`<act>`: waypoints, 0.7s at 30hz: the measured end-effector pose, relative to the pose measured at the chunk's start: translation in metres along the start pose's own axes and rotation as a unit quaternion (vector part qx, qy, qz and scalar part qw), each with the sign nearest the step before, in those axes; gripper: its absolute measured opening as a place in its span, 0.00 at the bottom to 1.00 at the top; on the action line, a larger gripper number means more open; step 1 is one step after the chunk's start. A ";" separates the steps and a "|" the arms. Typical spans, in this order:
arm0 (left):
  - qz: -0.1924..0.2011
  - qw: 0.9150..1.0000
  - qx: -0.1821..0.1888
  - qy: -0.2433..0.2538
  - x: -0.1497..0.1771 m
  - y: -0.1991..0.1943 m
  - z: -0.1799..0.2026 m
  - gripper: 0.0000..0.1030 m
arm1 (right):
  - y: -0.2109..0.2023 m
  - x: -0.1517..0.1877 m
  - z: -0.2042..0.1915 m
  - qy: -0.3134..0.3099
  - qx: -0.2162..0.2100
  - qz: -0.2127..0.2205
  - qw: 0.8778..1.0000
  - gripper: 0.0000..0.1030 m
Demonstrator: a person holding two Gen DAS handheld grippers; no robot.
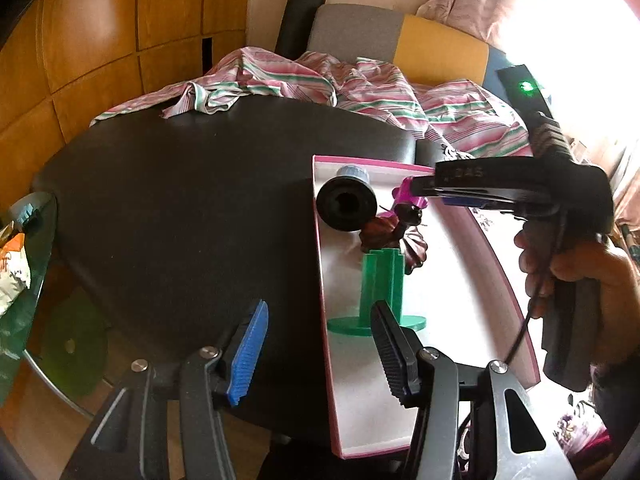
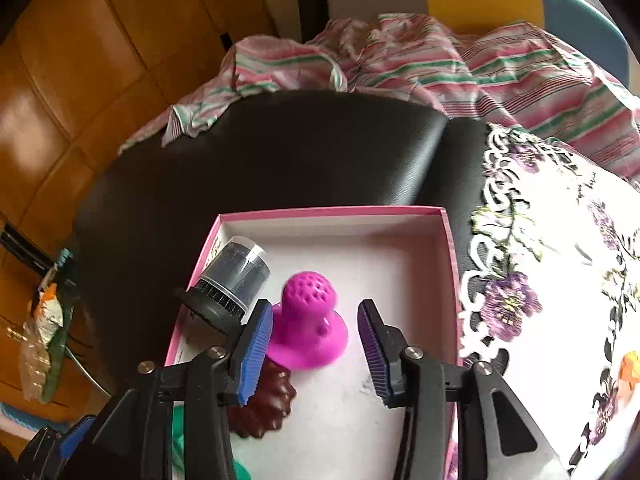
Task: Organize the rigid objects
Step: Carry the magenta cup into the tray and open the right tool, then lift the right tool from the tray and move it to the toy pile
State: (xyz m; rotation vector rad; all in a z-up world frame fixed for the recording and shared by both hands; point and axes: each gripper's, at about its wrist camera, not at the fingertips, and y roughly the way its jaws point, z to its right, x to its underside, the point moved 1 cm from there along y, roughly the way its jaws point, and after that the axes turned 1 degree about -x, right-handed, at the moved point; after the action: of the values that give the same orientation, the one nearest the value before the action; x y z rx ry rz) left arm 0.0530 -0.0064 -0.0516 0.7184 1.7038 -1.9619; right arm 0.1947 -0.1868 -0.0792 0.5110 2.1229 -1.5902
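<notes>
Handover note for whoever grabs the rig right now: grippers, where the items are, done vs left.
Left gripper: open, empty, hovering at the near left wall of the pink box.
Right gripper: open over the box; magenta suction piece sits between the pads, which are not pressing on it. It looks released.
In the box: black-lidded clear jar on its side, brown fluted mould, green spool stand, magenta piece.
Done: four items boxed.
Left: no loose rigid item shows on the black table; only the striped cloth lies at its far edge. Withdraw the right gripper and check outside the views.
</notes>
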 end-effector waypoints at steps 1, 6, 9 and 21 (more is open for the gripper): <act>0.001 1.000 0.000 0.002 0.000 -0.001 0.001 0.53 | -0.004 0.000 0.001 0.002 0.002 0.004 1.000 0.43; 0.008 1.000 0.002 0.015 -0.004 -0.006 0.007 0.53 | -0.030 0.011 0.008 0.013 0.007 0.028 1.000 0.43; 0.016 1.000 0.004 0.021 -0.005 -0.012 0.012 0.53 | -0.048 0.017 0.013 0.010 0.014 0.042 0.999 0.43; 0.030 0.997 0.018 0.065 -0.008 -0.024 0.041 0.53 | -0.114 0.050 0.058 0.025 0.051 0.082 0.995 0.44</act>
State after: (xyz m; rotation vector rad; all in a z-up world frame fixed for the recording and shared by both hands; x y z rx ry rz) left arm 0.0404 -0.0439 -0.0239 0.9173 1.7035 -1.9459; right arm 0.0989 -0.2723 -0.0294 0.7459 1.9866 -1.6138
